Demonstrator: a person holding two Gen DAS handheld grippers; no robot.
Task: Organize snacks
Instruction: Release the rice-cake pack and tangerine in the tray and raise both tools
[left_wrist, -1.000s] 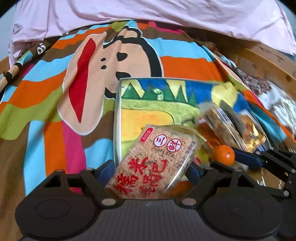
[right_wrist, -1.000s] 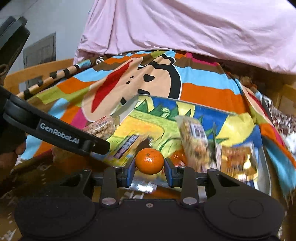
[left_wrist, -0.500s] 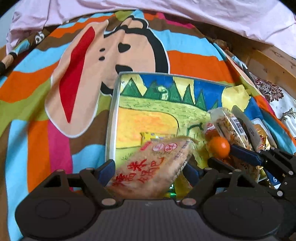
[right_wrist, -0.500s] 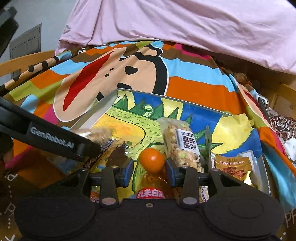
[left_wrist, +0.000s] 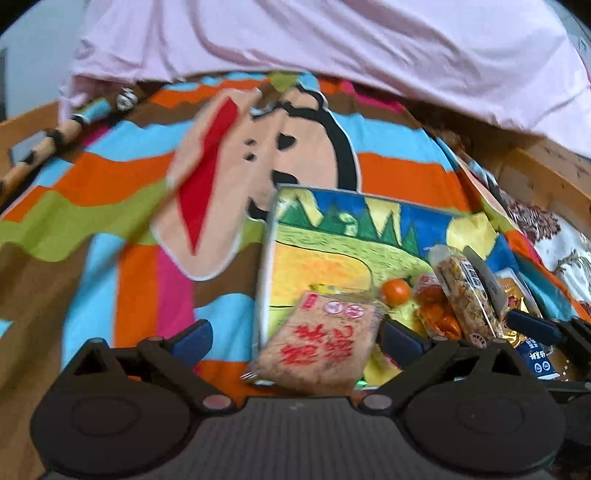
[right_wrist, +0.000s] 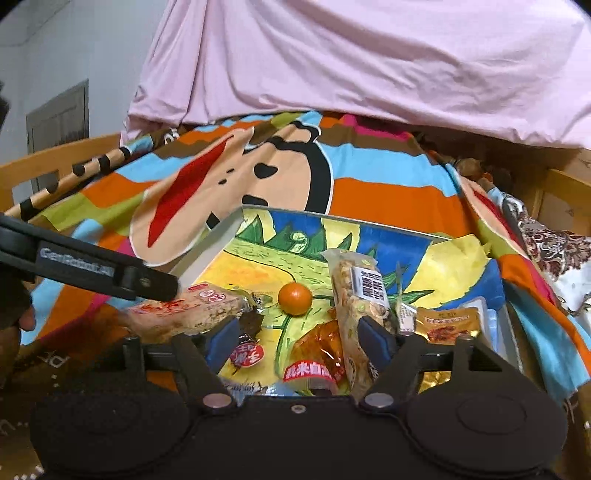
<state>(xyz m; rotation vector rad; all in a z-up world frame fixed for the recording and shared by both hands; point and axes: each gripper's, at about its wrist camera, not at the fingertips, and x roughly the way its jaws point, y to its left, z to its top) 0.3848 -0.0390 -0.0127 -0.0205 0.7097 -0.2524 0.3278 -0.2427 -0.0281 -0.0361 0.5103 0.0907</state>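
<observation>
A painted tray lies on a striped cartoon blanket. A rice cracker packet with red characters rests on the tray's near left rim. My left gripper is open around nothing, the packet lying loose between its fingers. A small orange sits on the tray. My right gripper is open just behind it, above an orange snack bag. A nut bar stands beside the orange.
A brown snack packet and a blue-labelled one lie at the tray's right end. A pink sheet covers the back. Wooden bed rails run left and right. A spotted stick lies at far left.
Both grippers opened. The rice cracker packet dropped from the left gripper onto the tray's edge. The orange left the right gripper and now sits on the tray. Both grippers pulled back.
</observation>
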